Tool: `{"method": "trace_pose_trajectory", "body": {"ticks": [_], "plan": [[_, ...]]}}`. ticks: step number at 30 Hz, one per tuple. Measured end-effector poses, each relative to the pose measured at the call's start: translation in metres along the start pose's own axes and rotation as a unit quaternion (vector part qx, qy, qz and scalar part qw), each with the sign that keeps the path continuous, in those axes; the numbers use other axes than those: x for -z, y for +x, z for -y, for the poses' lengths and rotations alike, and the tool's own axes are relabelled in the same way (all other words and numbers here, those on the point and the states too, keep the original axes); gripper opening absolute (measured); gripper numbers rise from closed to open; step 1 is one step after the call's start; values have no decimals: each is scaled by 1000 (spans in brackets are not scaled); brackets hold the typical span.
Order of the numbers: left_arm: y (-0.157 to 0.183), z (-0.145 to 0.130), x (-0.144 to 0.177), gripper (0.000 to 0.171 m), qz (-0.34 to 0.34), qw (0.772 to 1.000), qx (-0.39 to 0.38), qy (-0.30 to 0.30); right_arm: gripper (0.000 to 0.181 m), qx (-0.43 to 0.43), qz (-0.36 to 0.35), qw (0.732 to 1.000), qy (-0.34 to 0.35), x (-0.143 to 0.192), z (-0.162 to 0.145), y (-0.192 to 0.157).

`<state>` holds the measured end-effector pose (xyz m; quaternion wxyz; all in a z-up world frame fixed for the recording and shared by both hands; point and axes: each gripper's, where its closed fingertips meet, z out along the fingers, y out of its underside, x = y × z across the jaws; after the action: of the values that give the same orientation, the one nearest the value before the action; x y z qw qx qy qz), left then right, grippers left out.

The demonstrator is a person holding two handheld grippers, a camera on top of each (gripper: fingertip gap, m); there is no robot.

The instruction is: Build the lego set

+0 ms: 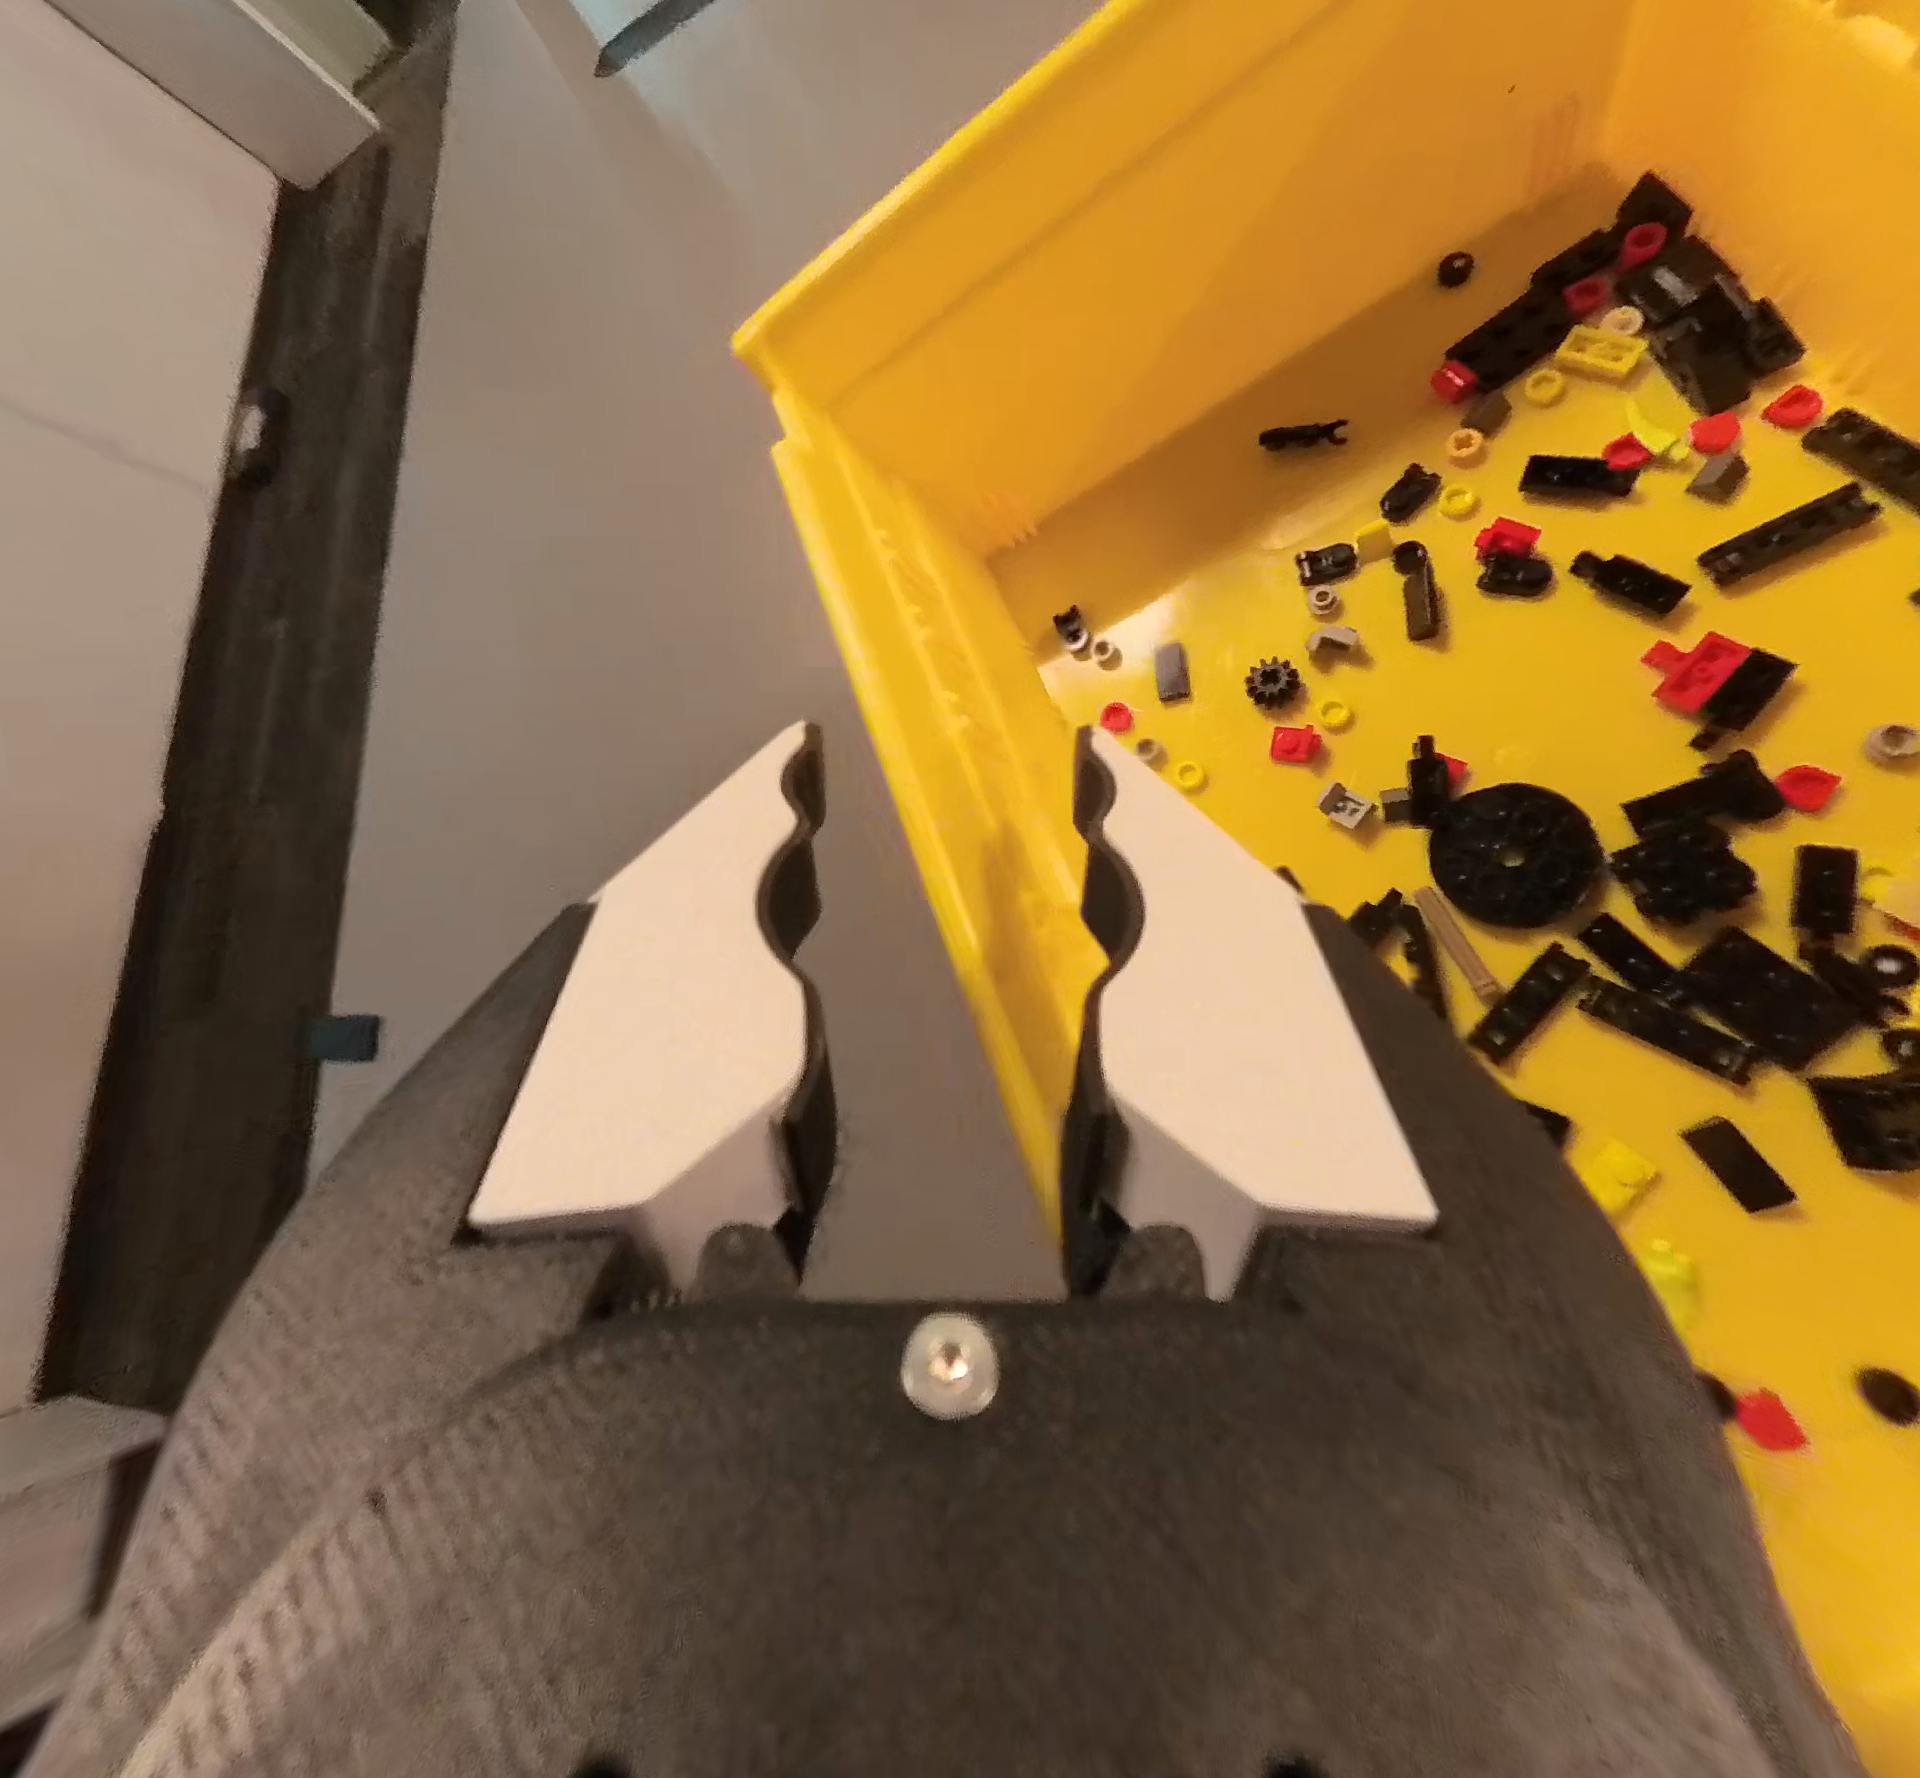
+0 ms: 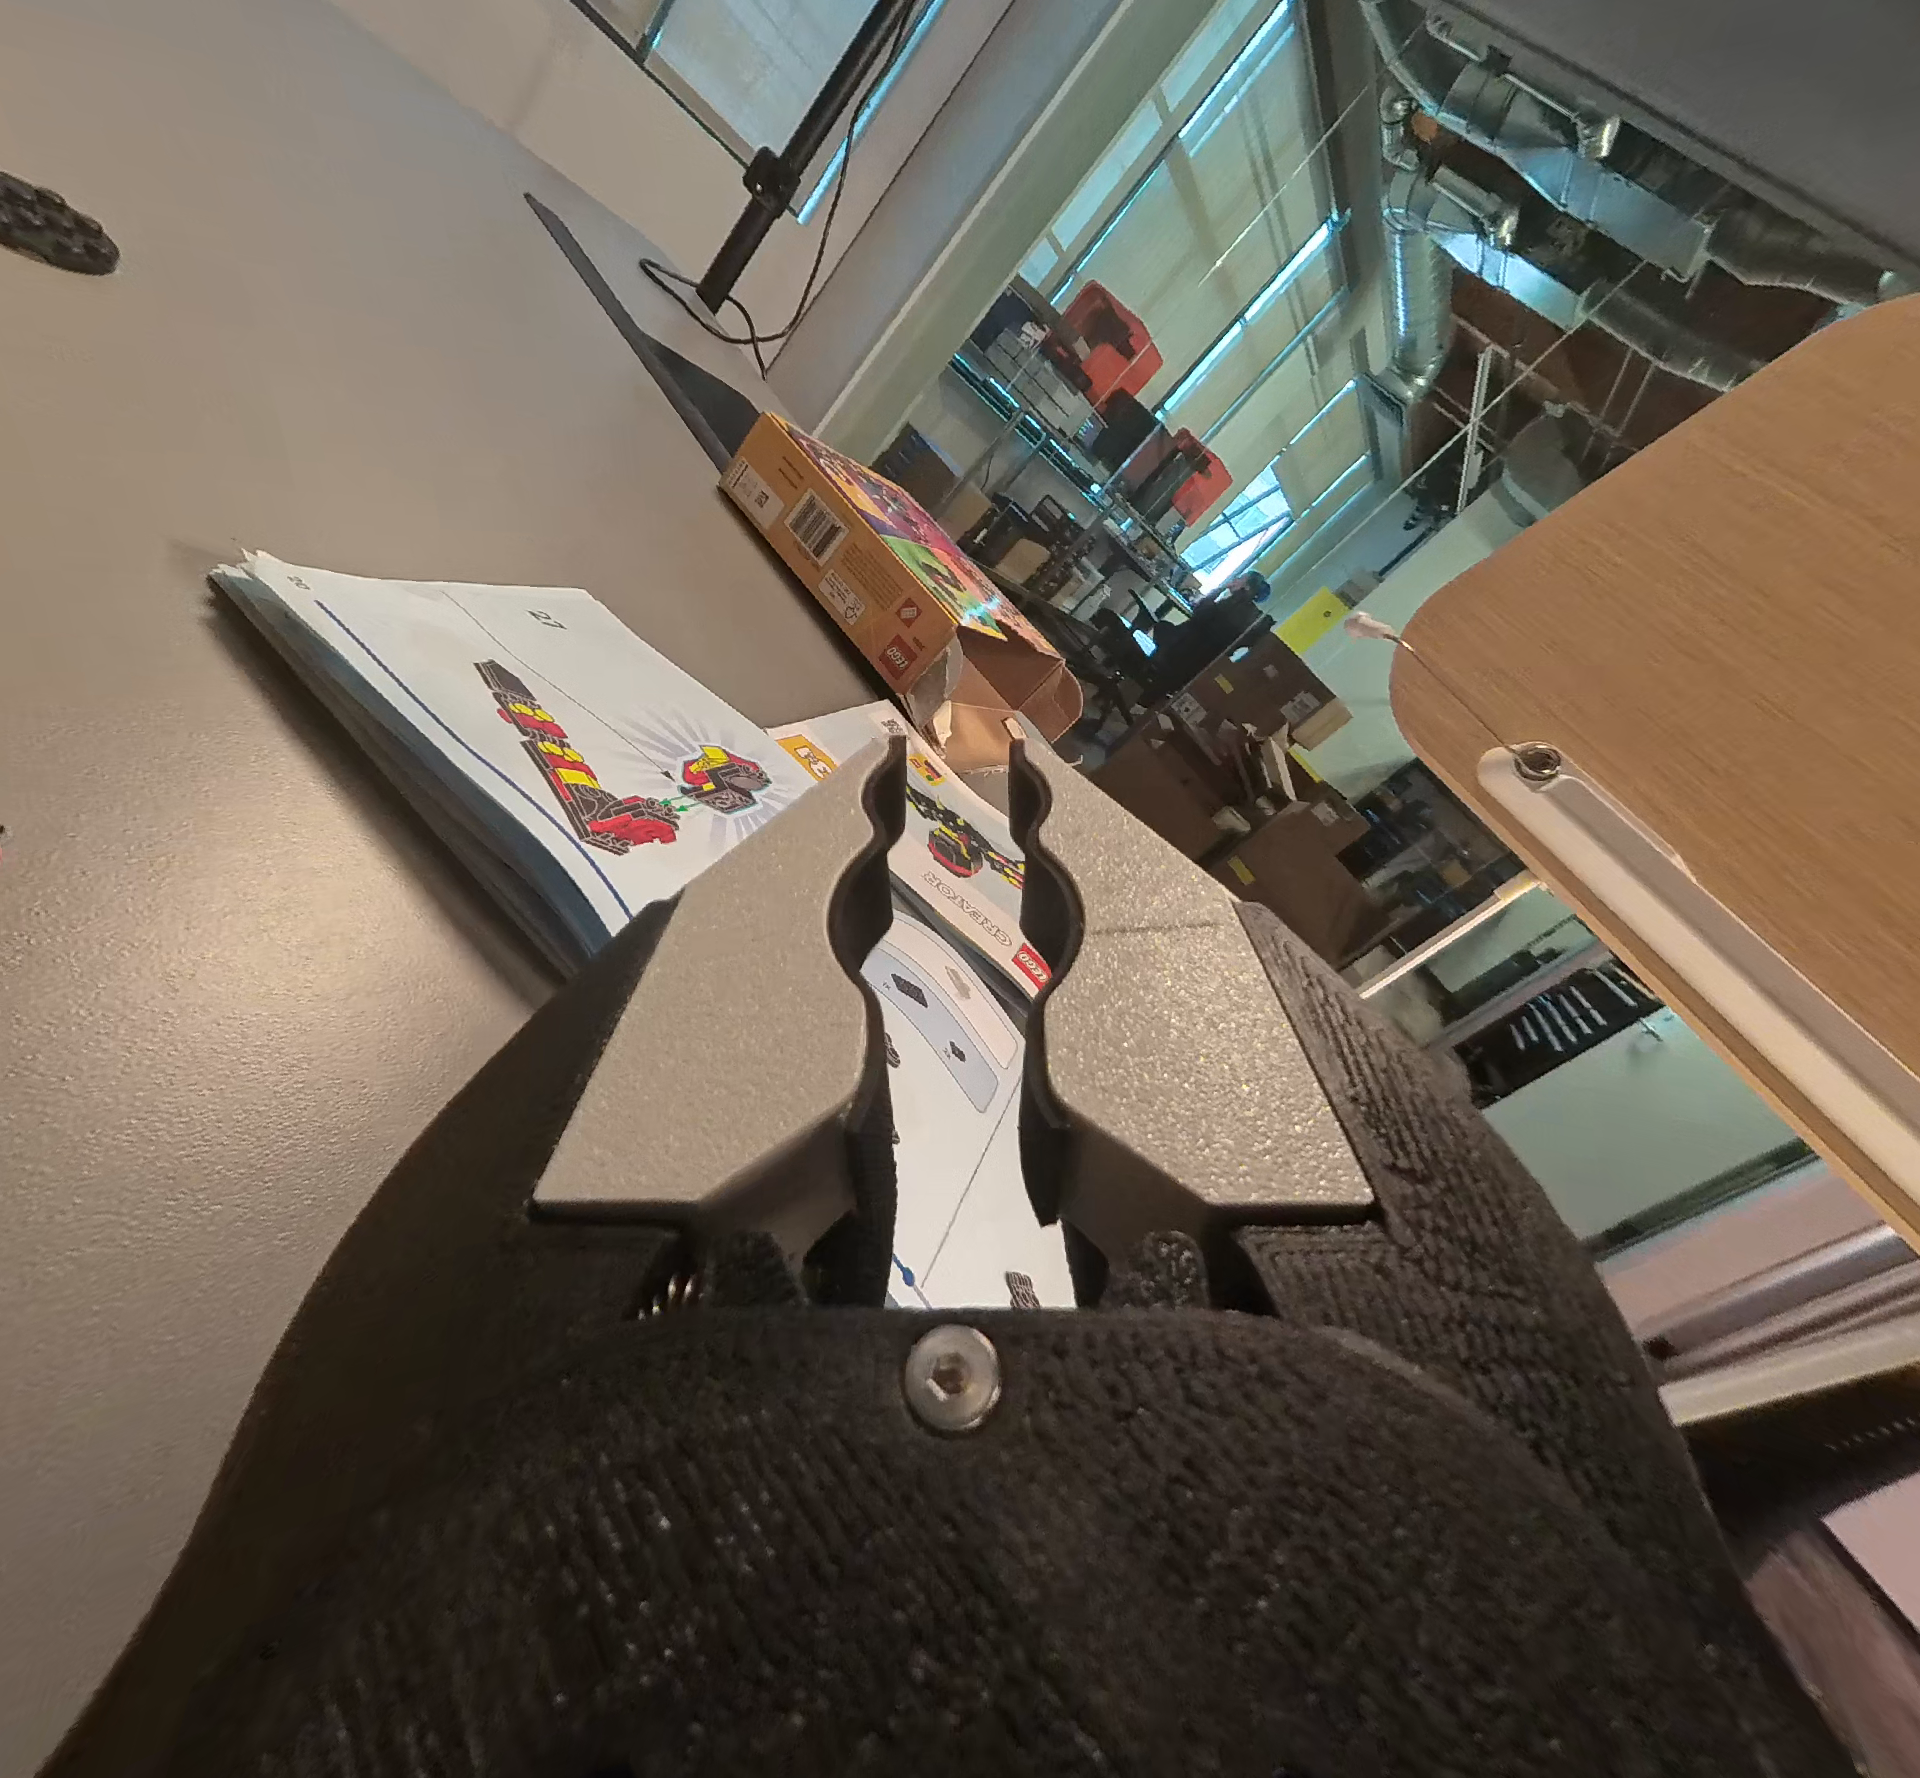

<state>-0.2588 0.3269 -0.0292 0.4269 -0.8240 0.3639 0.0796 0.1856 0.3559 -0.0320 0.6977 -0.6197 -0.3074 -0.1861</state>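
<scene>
In the left wrist view, a yellow bin (image 1: pixel 1143 201) holds many loose black, red, yellow and grey lego pieces, among them a black round plate (image 1: pixel 1512 853). My left gripper (image 1: pixel 948 741) is open and empty, hovering over the bin's near-left wall. In the right wrist view, my right gripper (image 2: pixel 954 752) is open and empty, low over the grey table (image 2: pixel 312 398), pointing at an open instruction booklet (image 2: pixel 499 700). A second booklet (image 2: pixel 956 855) lies under its fingers. A black round lego piece (image 2: pixel 52 227) lies on the table at the far left.
An opened lego box (image 2: pixel 852 554) lies on the table behind the booklets. A black stand with a cable (image 2: pixel 769 180) rises at the table's far side. A wooden tabletop (image 2: pixel 1714 689) juts in at the right. A dark floor gap (image 1: pixel 260 585) runs left of the bin's table. Some 45 cm of space lies between my two pairs of fingers.
</scene>
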Motion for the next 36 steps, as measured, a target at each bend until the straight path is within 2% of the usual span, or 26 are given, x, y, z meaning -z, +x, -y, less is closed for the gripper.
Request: {"method": "trace_pose_trajectory", "body": {"ticks": [4, 6, 9, 15, 19, 26, 29, 31, 34, 36], "plan": [[8, -22, -3, 67, -54, 995, 50, -63, 20, -6, 3, 1000, 8, 0, 2, 0], [13, -29, -5, 62, -63, 994, 45, -83, 20, -10, 4, 1000, 11, 1, 3, 0], [20, -26, -6, 37, -71, 994, 34, -80, 21, -19, 6, 1000, 18, 3, 5, 1], [11, -22, -15, 26, -86, 991, 65, -84, 27, -41, 34, 998, 40, 7, 12, -4], [1, -20, -23, 22, -96, 989, 76, -84, 32, -41, 98, 993, 54, 11, 20, -23], [-27, -20, -45, 19, -111, 983, 128, -76, 36, -9, 211, 977, -18, 6, 3, -60], [-50, -21, -56, 30, -83, 983, 143, -76, 36, 10, 236, 971, -46, 6, -5, -69], [-66, -15, -54, 35, -41, 988, 139, -57, 35, 15, 235, 970, -56, 5, -9, -70], [-88, 13, -28, 28, 53, 991, 118, 27, 33, 31, 228, 970, -76, 5, -16, -69], [-87, 38, -9, 27, 75, 989, 95, 85, 31, 43, 218, 972, -82, 5, -19, -68]]}}
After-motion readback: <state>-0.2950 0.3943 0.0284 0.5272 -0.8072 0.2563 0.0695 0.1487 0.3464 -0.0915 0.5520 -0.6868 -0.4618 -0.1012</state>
